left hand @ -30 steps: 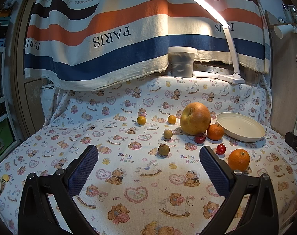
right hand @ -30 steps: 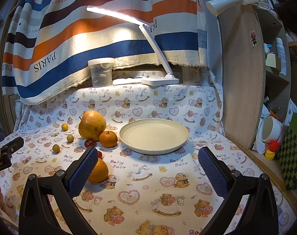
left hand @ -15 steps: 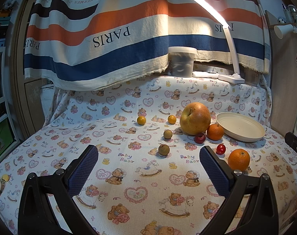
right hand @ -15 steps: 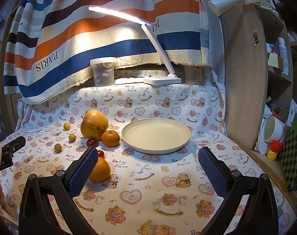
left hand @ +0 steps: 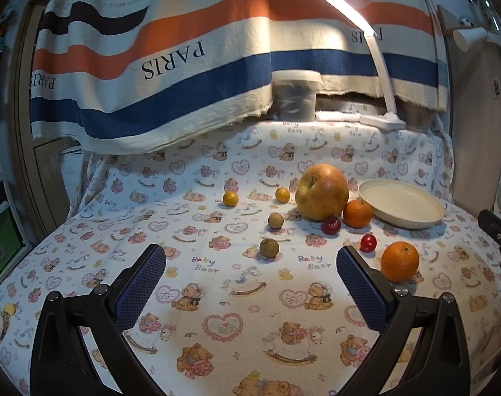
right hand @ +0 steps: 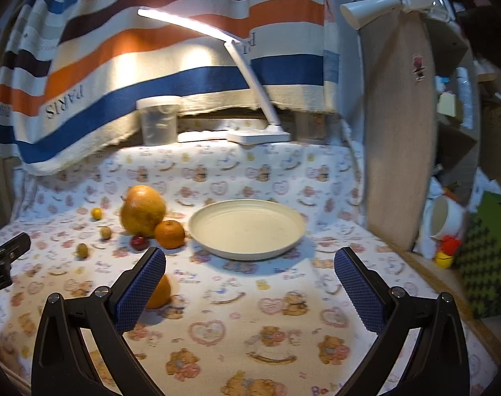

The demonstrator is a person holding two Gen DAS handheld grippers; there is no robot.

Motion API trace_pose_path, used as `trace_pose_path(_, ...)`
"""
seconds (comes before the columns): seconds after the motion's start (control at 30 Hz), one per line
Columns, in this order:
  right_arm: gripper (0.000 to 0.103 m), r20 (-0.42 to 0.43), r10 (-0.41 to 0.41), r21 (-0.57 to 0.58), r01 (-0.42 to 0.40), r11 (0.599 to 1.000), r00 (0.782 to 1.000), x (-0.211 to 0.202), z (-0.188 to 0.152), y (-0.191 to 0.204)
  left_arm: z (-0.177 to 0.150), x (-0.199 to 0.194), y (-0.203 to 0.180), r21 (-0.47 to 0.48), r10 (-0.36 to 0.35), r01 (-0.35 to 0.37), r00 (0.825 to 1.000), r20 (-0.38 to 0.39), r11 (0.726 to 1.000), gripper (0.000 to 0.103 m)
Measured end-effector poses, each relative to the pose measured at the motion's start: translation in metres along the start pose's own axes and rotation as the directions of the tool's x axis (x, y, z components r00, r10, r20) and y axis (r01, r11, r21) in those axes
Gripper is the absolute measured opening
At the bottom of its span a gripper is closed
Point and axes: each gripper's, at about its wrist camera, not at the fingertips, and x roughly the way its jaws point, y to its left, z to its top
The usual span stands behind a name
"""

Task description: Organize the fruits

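Note:
A big yellow-red apple (left hand: pixel 321 191) stands mid-table with a small tangerine (left hand: pixel 357 213) and a dark red fruit (left hand: pixel 331 225) beside it. An empty cream plate (left hand: pixel 401 208) lies to their right. A larger orange (left hand: pixel 399 261) and a red cherry tomato (left hand: pixel 368 243) lie nearer. Small yellow and brownish fruits (left hand: pixel 269 247) are scattered left of the apple. My left gripper (left hand: pixel 250 274) is open and empty over the cloth. My right gripper (right hand: pixel 250 275) is open and empty in front of the plate (right hand: pixel 247 227); its left finger hides part of the orange (right hand: pixel 159 292).
A lit white desk lamp (left hand: pixel 381 120) and a clear lidded tub (left hand: pixel 296 94) stand at the back under a striped hanging cloth. A wooden board (right hand: pixel 397 151) walls off the right side, with a white mug (right hand: pixel 447 219) and clutter beyond it.
My right gripper has moved forward and up towards the plate, and its view is blurred by the motion. The left gripper has stayed still.

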Motion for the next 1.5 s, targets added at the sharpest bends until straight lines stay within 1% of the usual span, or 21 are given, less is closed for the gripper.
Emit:
trace_pose_path(0.07, 0.103, -0.019, 0.015, 0.0, -0.015, 1.0, 1.0, 0.006, 0.003, -0.003, 0.007, 0.004, 0.001, 0.042, 0.021, -0.019, 0.999, -0.047, 0.999, 0.103)
trace_pose_path(0.13, 0.103, -0.055, -0.001, -0.001, 0.001, 1.0, 0.998, 0.013, 0.011, -0.01, 0.02, 0.004, 0.005, 0.048, 0.025, -0.022, 0.998, -0.055, 0.999, 0.103)
trace_pose_path(0.2, 0.103, -0.079, -0.003, 0.007, 0.003, 1.0, 0.997, 0.017, 0.025, -0.019, 0.035, -0.002, 0.013, 0.013, 0.003, -0.003, 1.0, -0.023, 1.0, 0.103)
trace_pose_path(0.33, 0.103, -0.074, 0.027, -0.002, -0.027, 1.0, 0.997, 0.022, 0.056, -0.03, 0.069, -0.004, 0.011, 0.084, 0.019, -0.019, 1.0, 0.001, 0.996, 0.103)
trace_pose_path(0.4, 0.103, -0.07, 0.022, -0.012, -0.023, 1.0, 0.997, 0.027, 0.074, -0.031, 0.082, -0.005, 0.009, 0.09, 0.001, -0.004, 0.999, 0.039, 0.996, 0.103)
trace_pose_path(0.53, 0.103, -0.052, 0.084, 0.001, -0.084, 0.996, 0.995, 0.039, 0.105, -0.027, 0.108, 0.001, 0.008, 0.049, -0.02, 0.017, 0.998, 0.056, 0.999, 0.103)
trace_pose_path(0.67, 0.103, -0.077, 0.176, 0.027, -0.175, 0.984, 0.981, 0.062, 0.118, -0.014, 0.115, 0.026, 0.014, -0.026, -0.106, 0.105, 0.994, -0.041, 0.994, 0.103)
trace_pose_path(0.7, 0.103, -0.083, 0.186, 0.022, -0.185, 0.983, 0.979, 0.067, 0.119, -0.008, 0.113, 0.033, 0.015, -0.042, -0.126, 0.123, 0.989, -0.071, 0.991, 0.1)
trace_pose_path(0.77, 0.102, -0.1, 0.208, 0.006, -0.208, 0.978, 0.973, 0.077, 0.115, 0.003, 0.106, 0.049, 0.015, -0.055, -0.133, 0.127, 0.983, -0.128, 0.99, 0.087)
trace_pose_path(0.87, 0.096, -0.141, 0.258, -0.014, -0.263, 0.965, 0.956, 0.092, 0.103, 0.017, 0.087, 0.08, 0.018, -0.105, -0.145, 0.123, 0.96, -0.24, 0.987, 0.072)
trace_pose_path(0.9, 0.096, -0.163, 0.274, -0.016, -0.28, 0.96, 0.948, 0.099, 0.098, 0.02, 0.08, 0.09, 0.019, -0.123, -0.156, 0.125, 0.947, -0.28, 0.984, 0.061)
trace_pose_path(0.93, 0.096, -0.189, 0.287, -0.014, -0.295, 0.955, 0.939, 0.105, 0.093, 0.024, 0.073, 0.101, 0.019, -0.143, -0.185, 0.144, 0.923, -0.336, 0.979, 0.048)
trace_pose_path(0.97, 0.094, -0.219, 0.301, -0.009, -0.311, 0.95, 0.928, 0.11, 0.088, 0.026, 0.068, 0.108, 0.018, -0.156, -0.216, 0.167, 0.899, -0.38, 0.973, 0.044)
trace_pose_path(1.0, 0.092, -0.242, 0.319, -0.003, -0.329, 0.944, 0.917, 0.114, 0.084, 0.028, 0.063, 0.112, 0.017, -0.164, -0.24, 0.189, 0.885, -0.399, 0.968, 0.043)
trace_pose_path(1.07, 0.09, -0.273, 0.352, 0.017, -0.362, 0.932, 0.895, 0.12, 0.077, 0.03, 0.055, 0.117, 0.012, -0.157, -0.239, 0.189, 0.877, -0.417, 0.969, 0.043)
trace_pose_path(1.13, 0.09, -0.284, 0.353, 0.015, -0.364, 0.931, 0.891, 0.122, 0.071, 0.032, 0.05, 0.12, 0.008, -0.156, -0.248, 0.2, 0.87, -0.425, 0.967, 0.037)
trace_pose_path(1.23, 0.089, -0.298, 0.364, 0.022, -0.375, 0.927, 0.882, 0.126, 0.063, 0.034, 0.047, 0.13, 0.008, -0.161, -0.252, 0.198, 0.845, -0.473, 0.967, 0.035)
trace_pose_path(1.3, 0.088, -0.319, 0.367, 0.034, -0.377, 0.926, 0.874, 0.13, 0.06, 0.035, 0.043, 0.136, 0.011, -0.186, -0.262, 0.194, 0.83, -0.492, 0.963, 0.027)
trace_pose_path(1.37, 0.087, -0.332, 0.347, 0.035, -0.356, 0.934, 0.877, 0.133, 0.057, 0.034, 0.039, 0.142, 0.015, -0.211, -0.278, 0.195, 0.813, -0.511, 0.958, 0.025)
trace_pose_path(1.43, 0.087, -0.337, 0.336, 0.036, -0.345, 0.938, 0.88, 0.134, 0.056, 0.035, 0.037, 0.145, 0.016, -0.213, -0.274, 0.188, 0.809, -0.52, 0.959, 0.025)
trace_pose_path(1.5, 0.087, -0.345, 0.339, 0.041, -0.347, 0.937, 0.875, 0.135, 0.055, 0.035, 0.036, 0.146, 0.014, -0.191, -0.252, 0.176, 0.815, -0.522, 0.966, 0.025)
